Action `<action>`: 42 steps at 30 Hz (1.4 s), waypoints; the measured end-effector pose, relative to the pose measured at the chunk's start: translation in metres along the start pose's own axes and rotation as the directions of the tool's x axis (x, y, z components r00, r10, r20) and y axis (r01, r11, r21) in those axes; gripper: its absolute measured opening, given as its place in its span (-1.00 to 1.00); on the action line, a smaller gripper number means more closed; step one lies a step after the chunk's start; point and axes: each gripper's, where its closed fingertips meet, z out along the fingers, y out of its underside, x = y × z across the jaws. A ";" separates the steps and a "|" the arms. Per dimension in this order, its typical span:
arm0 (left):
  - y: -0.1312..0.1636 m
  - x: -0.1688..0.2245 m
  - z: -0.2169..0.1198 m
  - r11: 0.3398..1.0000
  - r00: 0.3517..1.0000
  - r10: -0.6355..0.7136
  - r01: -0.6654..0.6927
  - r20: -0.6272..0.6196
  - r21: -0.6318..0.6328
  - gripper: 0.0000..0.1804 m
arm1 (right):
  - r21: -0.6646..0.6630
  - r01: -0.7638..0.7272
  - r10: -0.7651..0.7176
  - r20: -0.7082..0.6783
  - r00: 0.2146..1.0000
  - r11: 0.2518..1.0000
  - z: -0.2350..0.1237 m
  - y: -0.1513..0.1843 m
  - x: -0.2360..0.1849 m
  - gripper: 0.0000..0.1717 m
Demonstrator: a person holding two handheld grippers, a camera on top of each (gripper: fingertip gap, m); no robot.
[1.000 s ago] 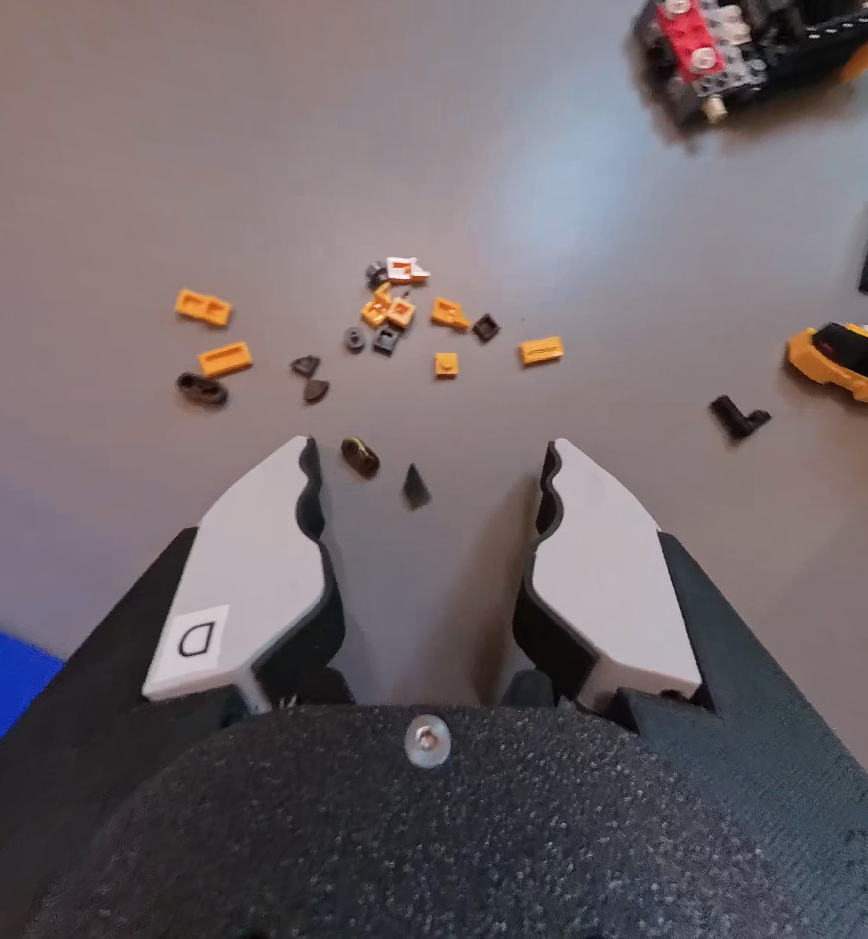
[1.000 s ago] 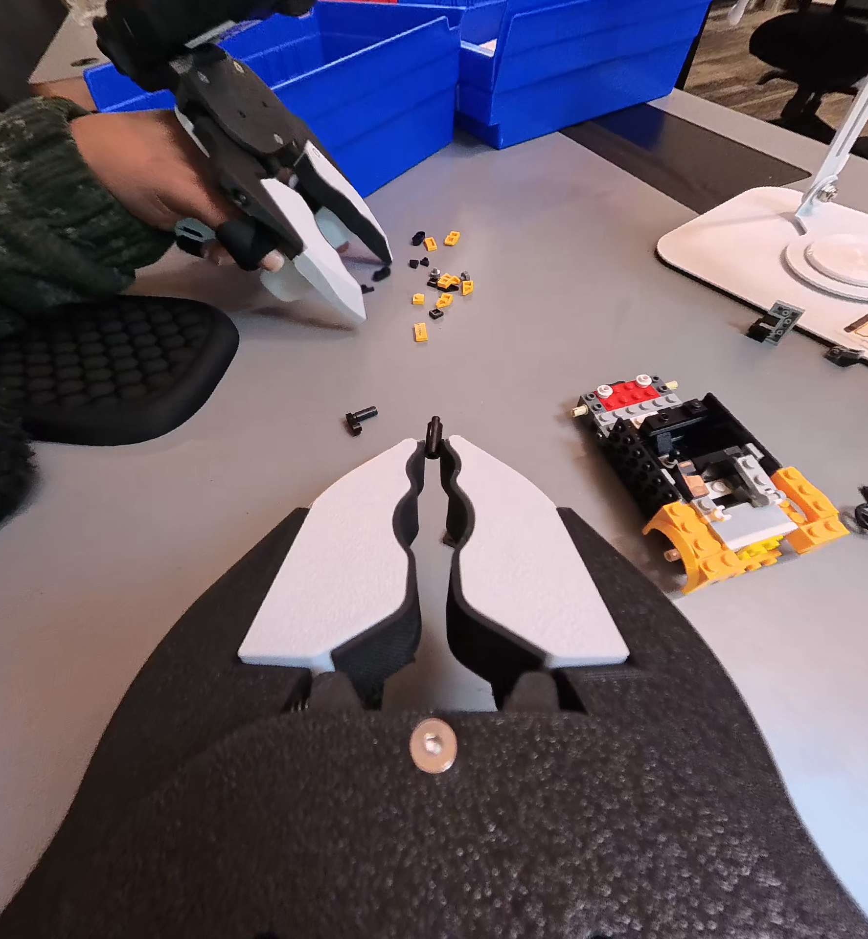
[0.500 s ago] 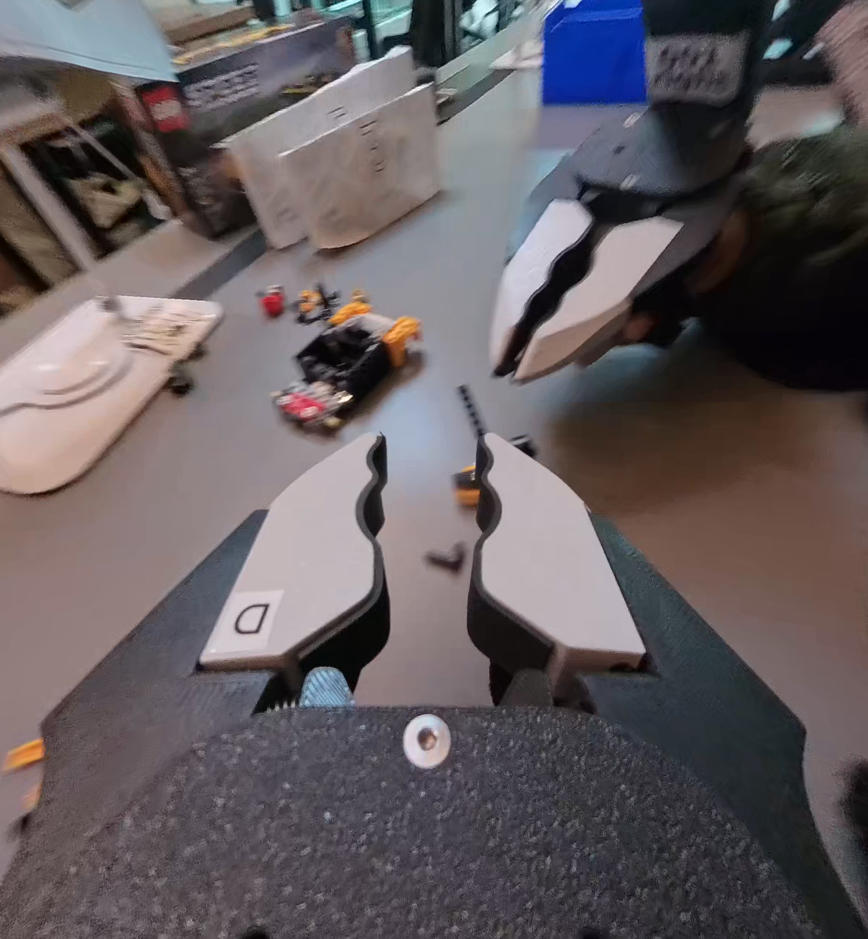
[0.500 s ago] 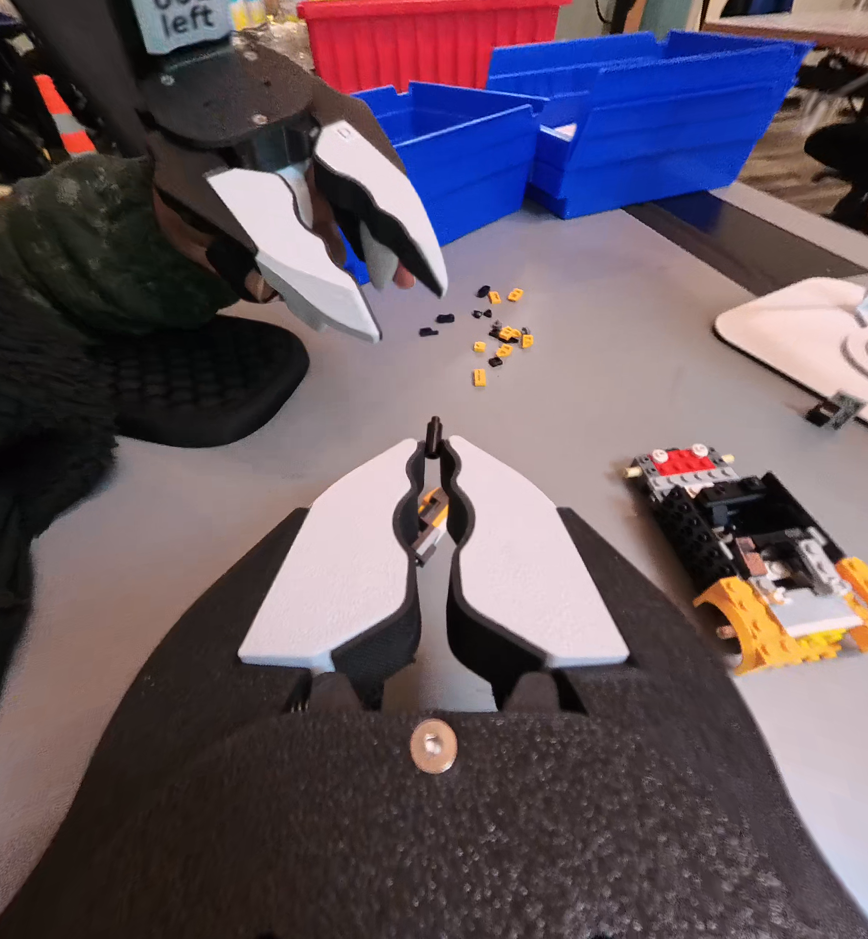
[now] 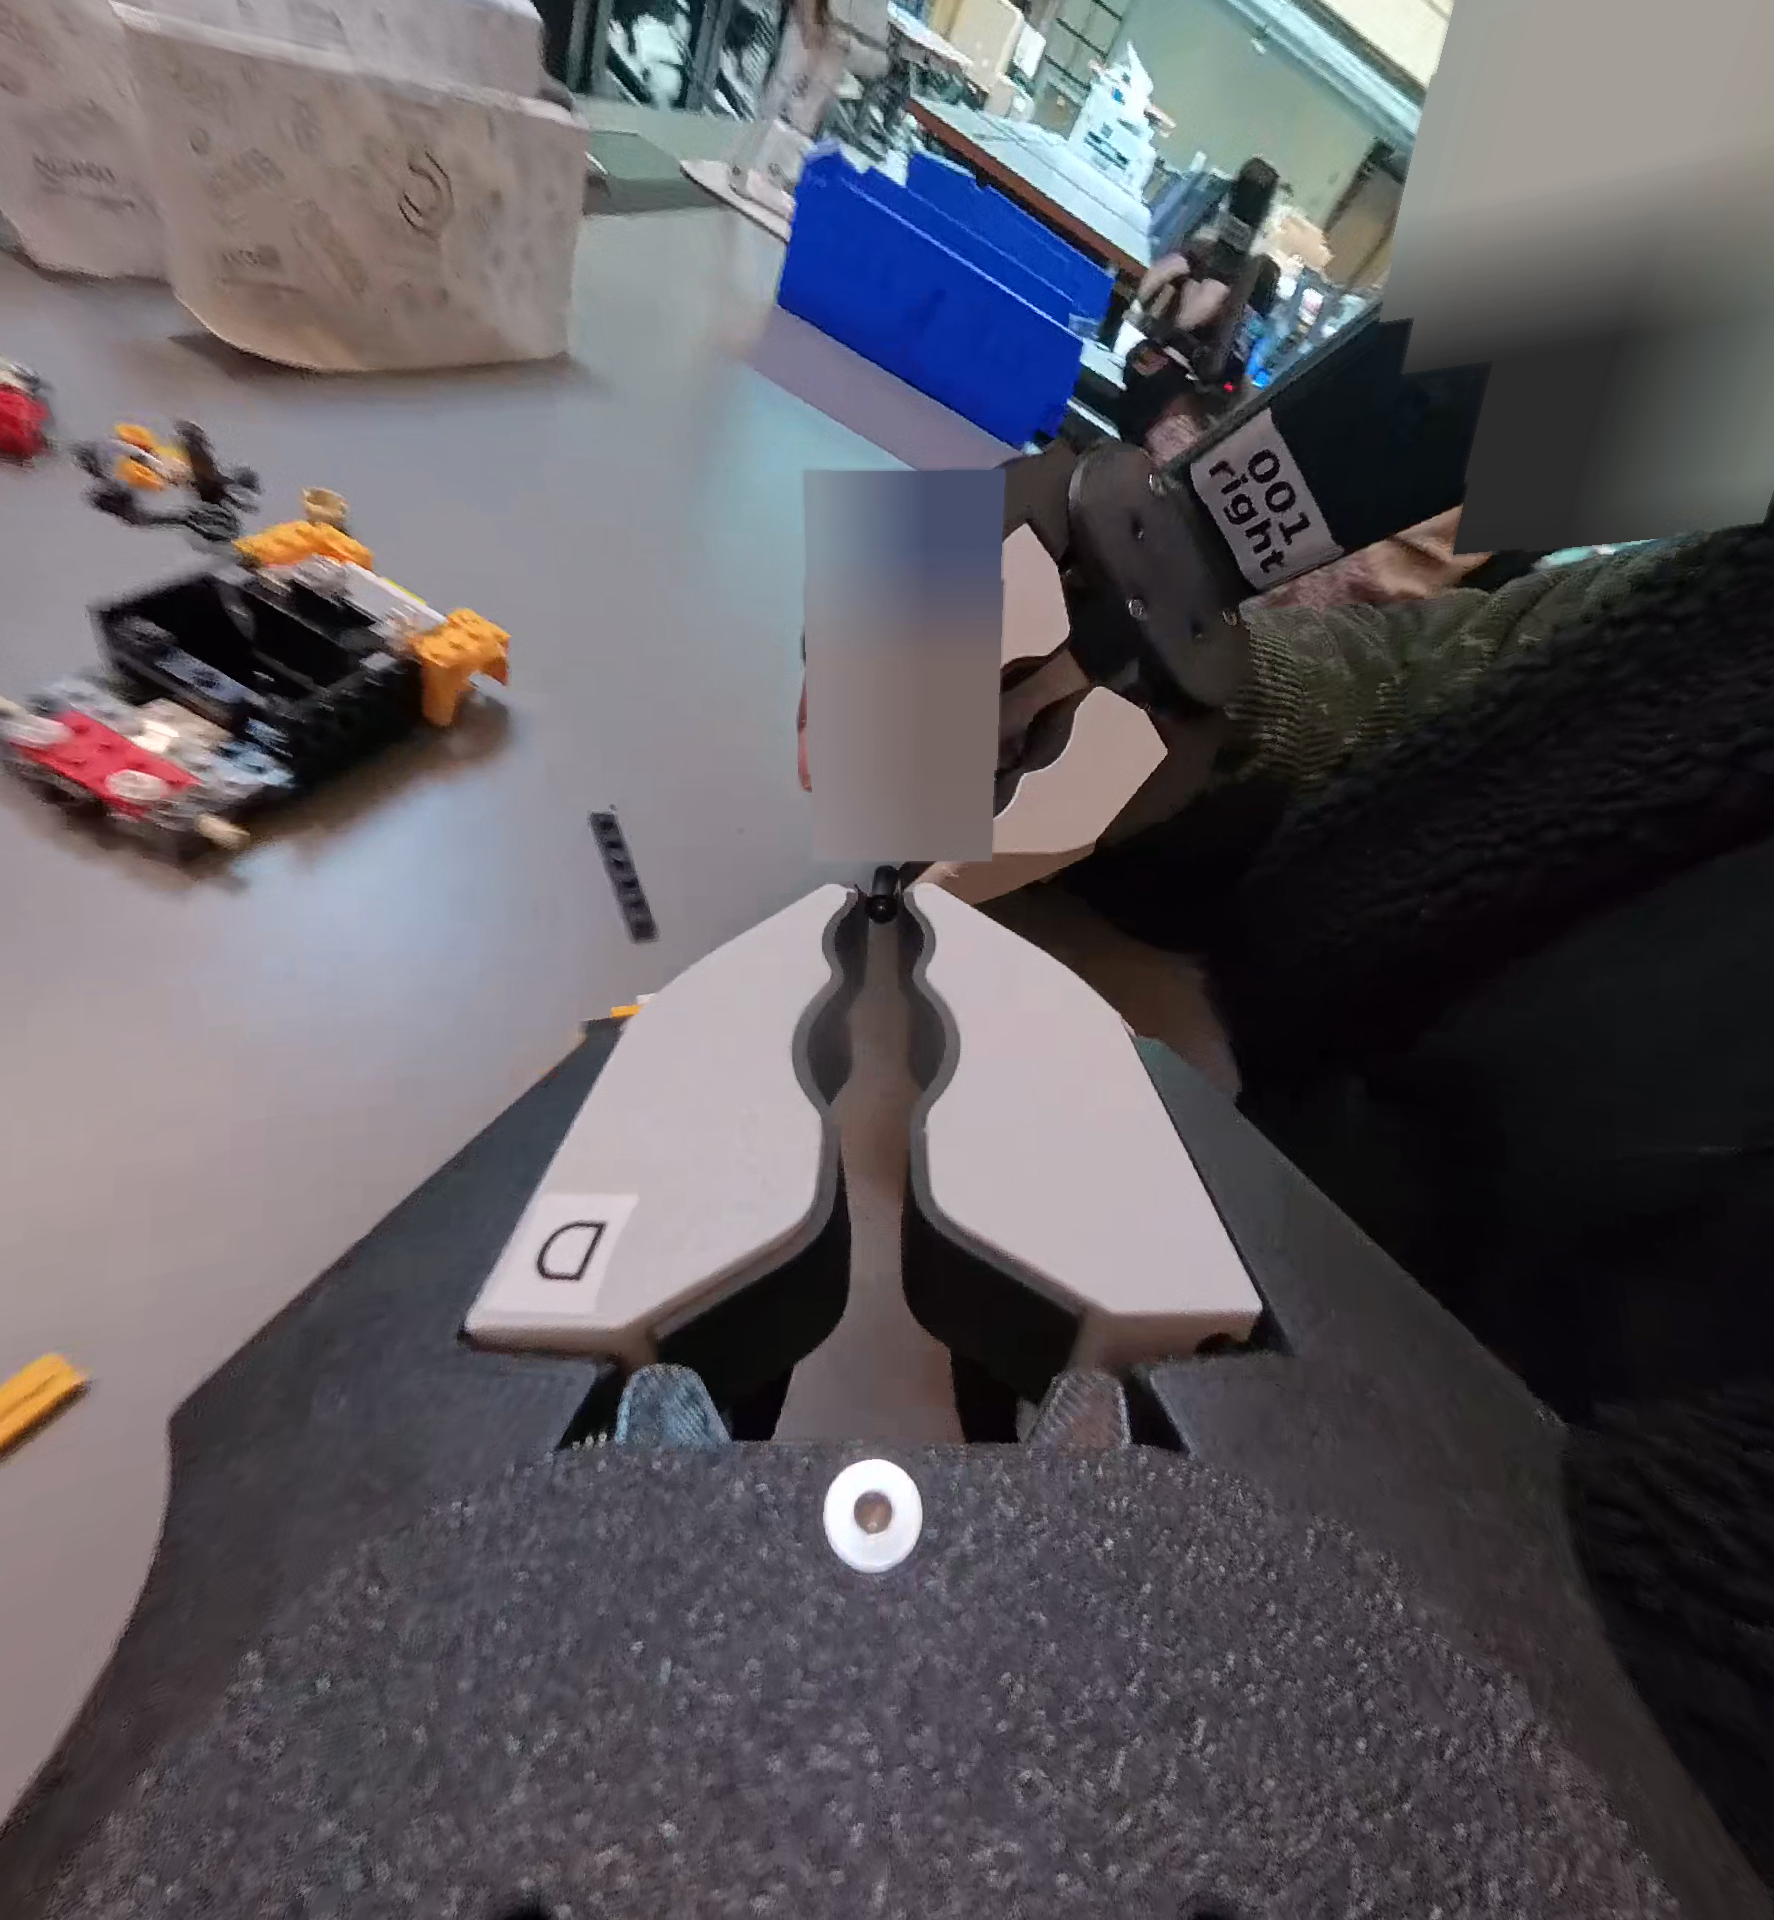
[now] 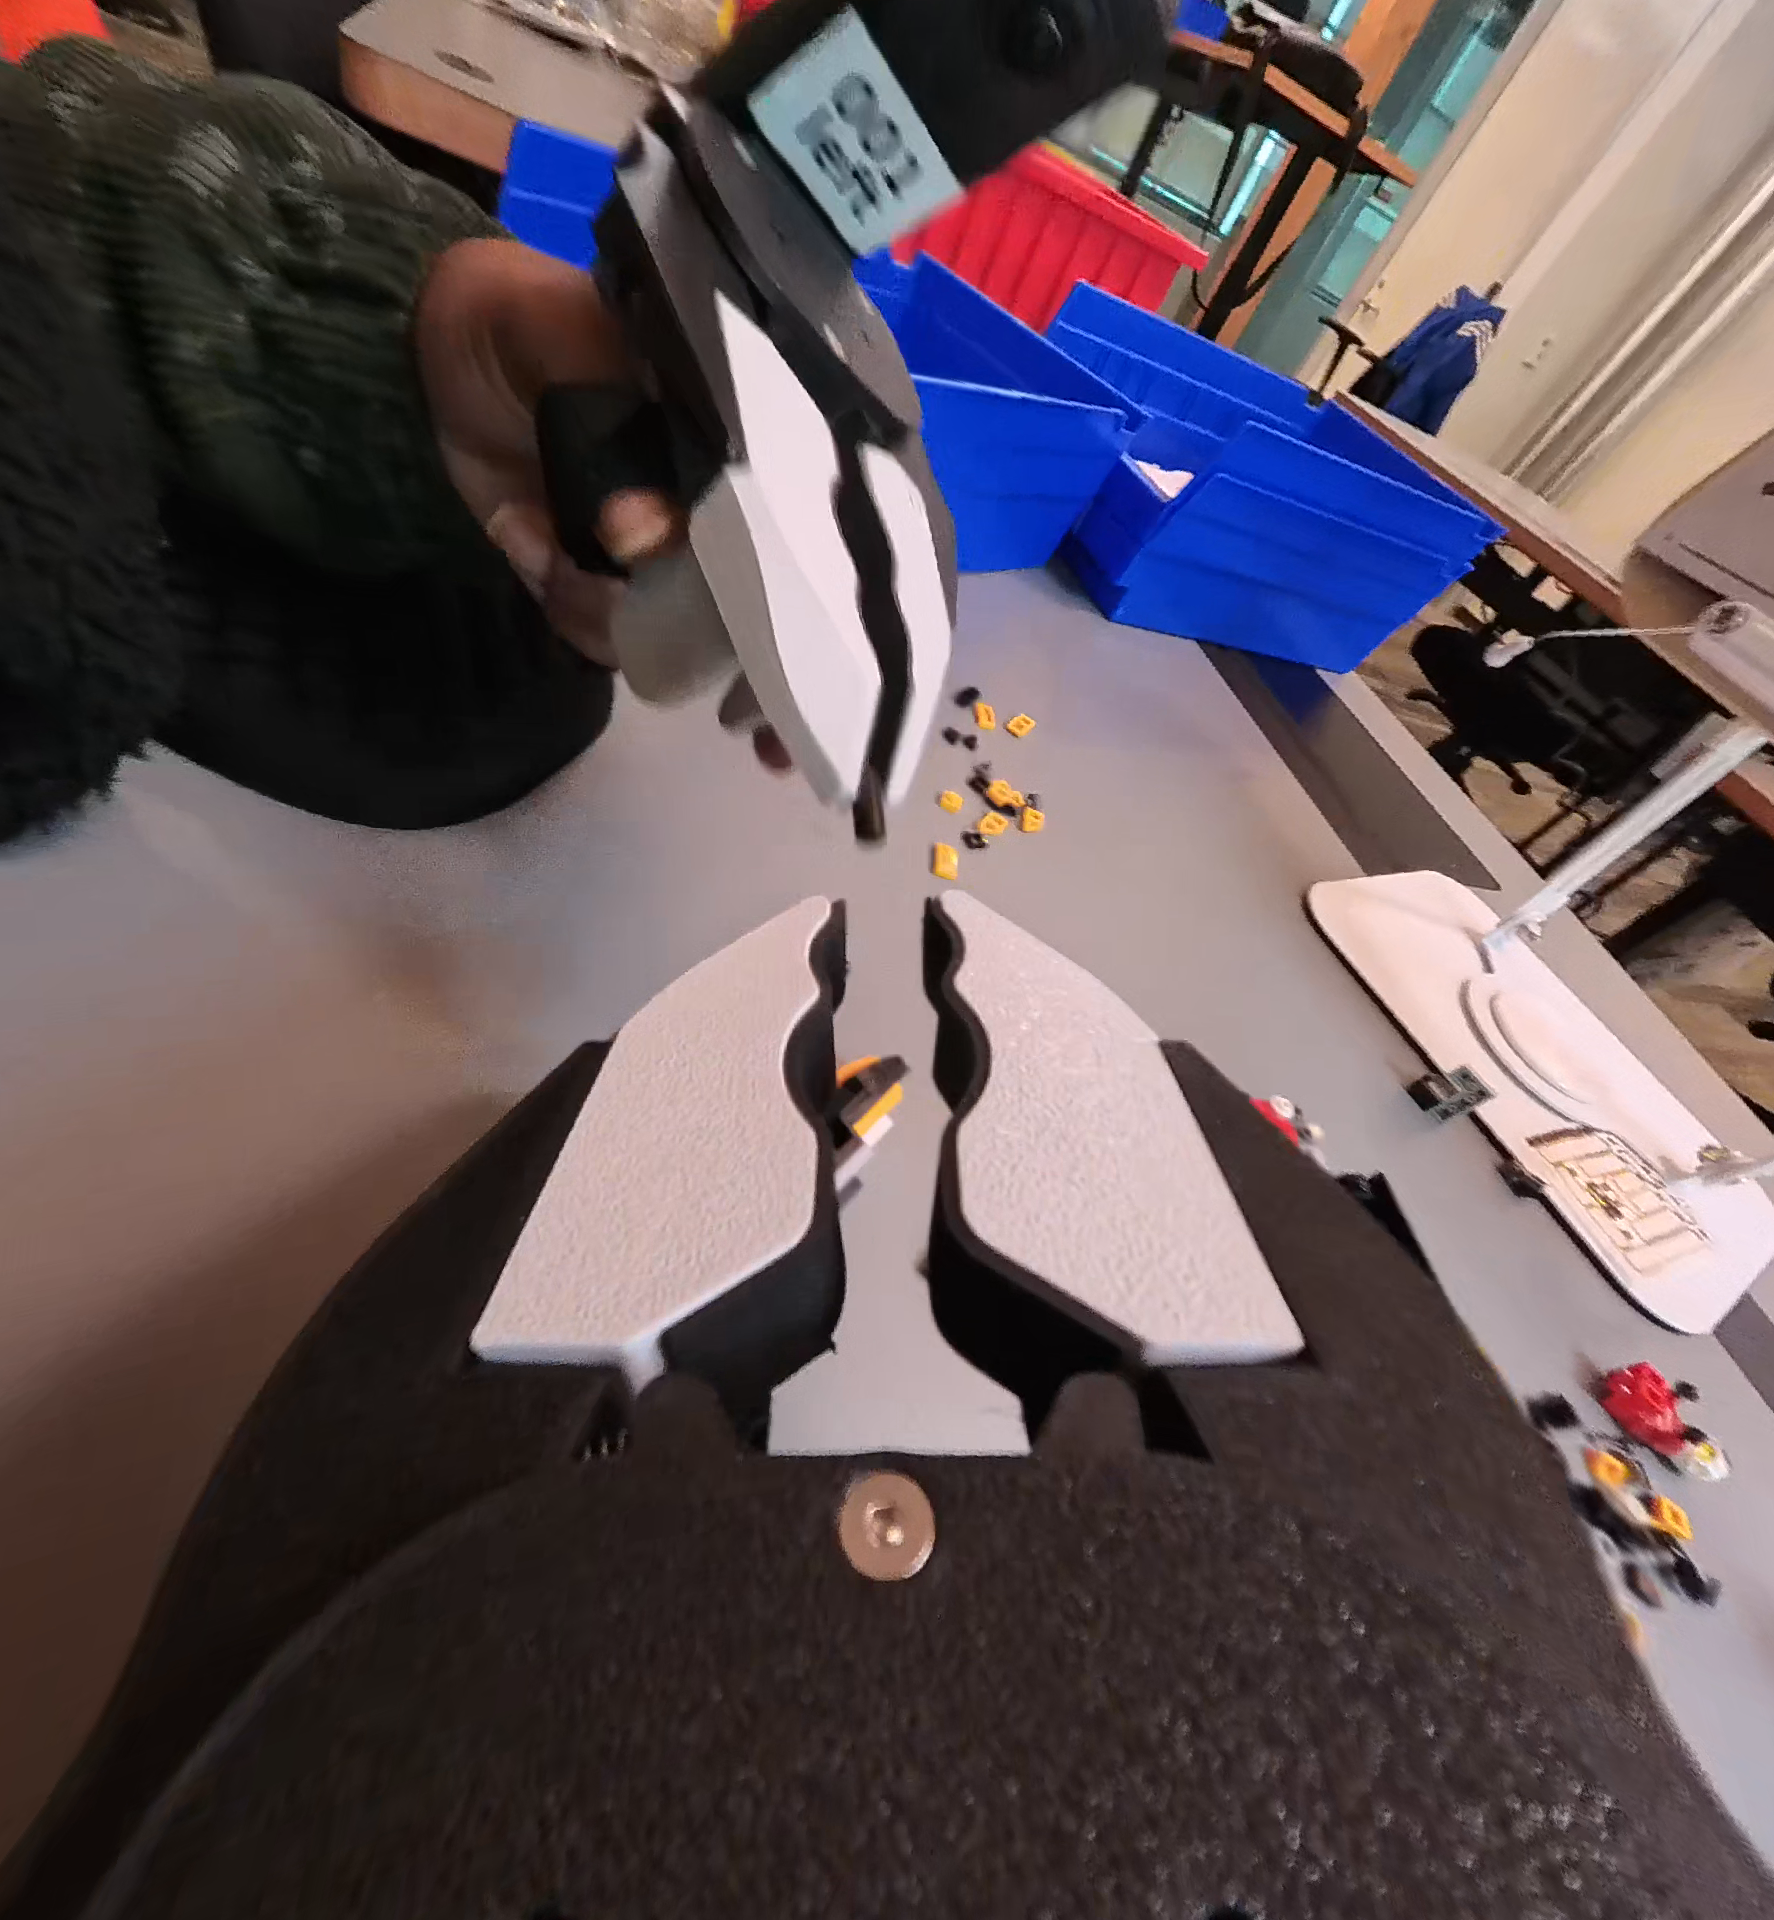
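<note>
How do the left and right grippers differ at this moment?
The left gripper is shut on a small black pin that sticks out past its tips; the right gripper holds nothing, a clear gap between its fingertips. The left gripper points down toward the table, the right one lies flatter and faces it. Both have pale wavy-edged fingers on black bodies and are hand-held.

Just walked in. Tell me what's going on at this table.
A person holds a gripper in each hand over a grey table. The left gripper is pinching a small black peg at its fingertips. The right gripper faces it, slightly open with nothing between its tips. Loose orange and black pieces and a part-built toy car lie nearby.
</note>
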 end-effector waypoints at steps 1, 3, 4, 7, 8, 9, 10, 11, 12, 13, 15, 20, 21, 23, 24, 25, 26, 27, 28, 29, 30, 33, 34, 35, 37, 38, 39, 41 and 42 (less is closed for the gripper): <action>-0.008 -0.004 -0.010 0.999 0.998 0.027 -0.028 0.053 0.025 -0.95 | -0.008 -0.007 0.007 -0.019 1.000 1.000 -0.002 0.002 0.005 -0.82; -0.029 -0.017 -0.045 0.988 0.959 0.122 -0.141 0.255 0.058 -0.95 | -0.026 -0.039 0.038 -0.039 0.999 0.999 -0.005 0.007 0.013 -0.79; -0.039 -0.028 -0.071 0.978 0.901 0.166 -0.201 0.401 0.048 -0.94 | -0.037 -0.059 0.057 -0.043 0.997 0.998 -0.006 0.010 0.015 -0.78; -0.047 -0.062 -0.167 0.969 0.592 0.203 -0.234 0.780 -0.074 -0.95 | -0.070 -0.105 0.102 -0.040 0.994 0.992 -0.004 0.019 0.018 -0.75; -0.040 -0.071 -0.196 0.977 0.501 0.191 -0.184 0.844 -0.111 -0.94 | -0.083 -0.113 0.111 -0.035 0.993 0.990 -0.002 0.022 0.017 -0.74; -0.030 -0.078 -0.221 0.984 0.430 0.170 -0.124 0.887 -0.129 -0.94 | -0.099 -0.118 0.115 -0.034 0.993 0.988 0.000 0.025 0.017 -0.74; -0.019 -0.085 -0.241 0.990 0.385 0.142 -0.065 0.912 -0.126 -0.94 | -0.117 -0.118 0.115 -0.035 0.993 0.986 0.001 0.029 0.016 -0.74; -0.006 -0.090 -0.255 0.994 0.370 0.105 0.001 0.923 -0.114 -0.94 | -0.129 -0.116 0.112 -0.034 0.993 0.985 0.003 0.031 0.015 -0.73; 0.007 -0.095 -0.264 0.993 0.363 0.070 0.065 0.929 -0.100 -0.94 | -0.136 -0.115 0.112 -0.034 0.993 0.984 0.003 0.033 0.015 -0.73; 0.019 -0.099 -0.272 0.989 0.349 0.045 0.116 0.936 -0.091 -0.92 | -0.141 -0.119 0.115 -0.033 0.993 0.983 0.004 0.034 0.014 -0.73; 0.036 -0.106 -0.285 0.981 0.305 0.017 0.180 0.952 -0.075 -0.84 | -0.146 -0.132 0.129 -0.027 0.991 0.980 0.005 0.035 0.013 -0.73; 0.053 -0.115 -0.289 0.966 0.288 0.026 0.241 0.957 -0.099 -0.50 | -0.180 -0.168 0.177 0.032 0.984 0.969 0.016 0.035 0.004 -0.73; 0.052 -0.115 -0.290 0.967 0.280 0.032 0.233 0.959 -0.101 -0.46 | -0.211 -0.168 0.182 0.049 0.982 0.963 0.020 0.036 0.002 -0.73; 0.040 -0.114 -0.291 0.980 0.263 0.049 0.173 0.964 -0.097 -0.47 | -0.290 -0.152 0.186 0.096 0.978 0.945 0.031 0.040 -0.003 -0.73; 0.031 -0.111 -0.291 0.988 0.255 0.057 0.125 0.965 -0.091 -0.49 | -0.333 -0.140 0.189 0.120 0.975 0.933 0.037 0.042 -0.005 -0.73; 0.021 -0.106 -0.289 0.994 0.257 0.064 0.074 0.964 -0.085 -0.51 | -0.376 -0.127 0.193 0.145 0.970 0.918 0.042 0.044 -0.007 -0.73; 0.011 -0.100 -0.285 0.997 0.268 0.072 0.017 0.961 -0.079 -0.53 | -0.416 -0.112 0.201 0.179 0.963 0.902 0.048 0.045 -0.010 -0.73; 0.000 -0.094 -0.279 0.996 0.288 0.083 -0.039 0.954 -0.075 -0.55 | -0.452 -0.098 0.215 0.215 0.953 0.887 0.054 0.047 -0.014 -0.74; -0.009 -0.086 -0.271 0.993 0.317 0.102 -0.094 0.943 -0.076 -0.59 | -0.489 -0.084 0.232 0.251 0.940 0.868 0.060 0.049 -0.018 -0.76; -0.018 -0.079 -0.262 0.986 0.349 0.127 -0.145 0.929 -0.080 -0.61 | -0.527 -0.066 0.247 0.281 0.927 0.847 0.064 0.052 -0.022 -0.78; -0.024 -0.071 -0.253 0.979 0.379 0.147 -0.189 0.913 -0.079 -0.63 | -0.569 -0.041 0.251 0.296 0.922 0.822 0.068 0.057 -0.024 -0.81; -0.034 -0.053 -0.220 0.964 0.508 0.187 -0.260 0.841 -0.058 -0.68 | -0.663 0.033 0.245 0.321 0.915 0.748 0.072 0.074 -0.027 -0.89; -0.036 -0.049 -0.207 0.960 0.554 0.200 -0.276 0.808 -0.048 -0.70 | -0.666 0.024 0.261 0.325 0.909 0.745 0.075 0.072 -0.029 -0.92; -0.035 -0.044 -0.194 0.958 0.603 0.211 -0.284 0.769 -0.040 -0.71 | -0.670 0.034 0.259 0.332 0.907 0.742 0.075 0.072 -0.030 -0.95; -0.032 -0.040 -0.166 0.962 0.702 0.215 -0.272 0.679 -0.023 -0.71 | -0.648 0.080 0.190 0.336 0.923 0.757 0.078 0.072 -0.026 -0.95; -0.029 -0.039 -0.152 0.968 0.748 0.200 -0.251 0.633 -0.009 -0.71 | -0.609 0.110 0.136 0.344 0.929 0.786 0.079 0.068 -0.024 -0.95; -0.024 -0.039 -0.137 0.976 0.798 0.174 -0.217 0.576 0.005 -0.71 | -0.551 0.144 0.074 0.353 0.933 0.822 0.079 0.061 -0.023 -0.95; -0.009 -0.038 -0.106 0.994 0.896 0.089 -0.104 0.435 0.012 -0.70 | -0.420 0.215 -0.064 0.346 0.936 0.882 0.076 0.044 -0.019 -0.95; -0.002 -0.038 -0.092 0.999 0.929 0.035 -0.042 0.368 0.012 -0.68 | -0.340 0.250 -0.132 0.334 0.933 0.907 0.072 0.033 -0.019 -0.95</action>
